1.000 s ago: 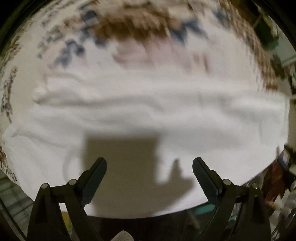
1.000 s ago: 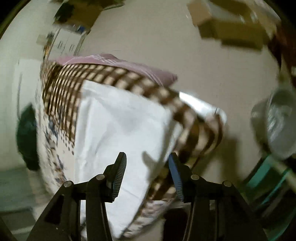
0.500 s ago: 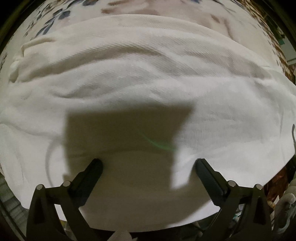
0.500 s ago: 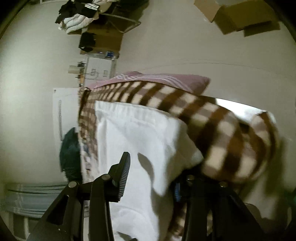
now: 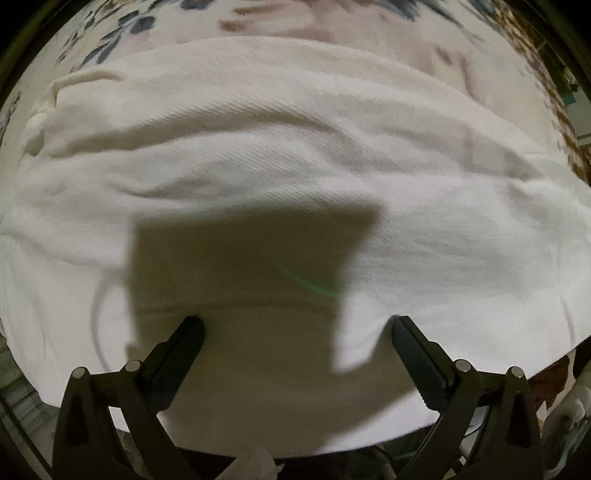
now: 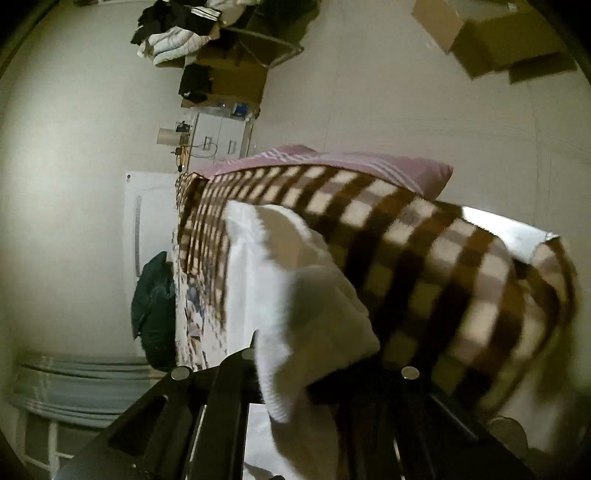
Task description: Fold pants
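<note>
The white pants (image 5: 295, 177) lie spread and wrinkled across the bed and fill the left wrist view. My left gripper (image 5: 297, 332) is open, its fingers wide apart just above the near part of the cloth, with its shadow falling on the fabric. In the right wrist view a corner of the white pants (image 6: 306, 314) is bunched up and lifted between the fingers of my right gripper (image 6: 291, 376), which is shut on it. The fingertips are hidden by the cloth.
A brown checked blanket (image 6: 424, 266) and a floral sheet (image 5: 295, 22) cover the bed. A pink pillow (image 6: 351, 162) lies at its far end. A dark bag (image 6: 155, 310) stands beside the bed. Cardboard boxes (image 6: 491, 40) and piled clothes (image 6: 177, 33) sit by the wall.
My right gripper has closed on the corner of the pants and lifted it. My left gripper came down close to the cloth, then drew back slightly, still open.
</note>
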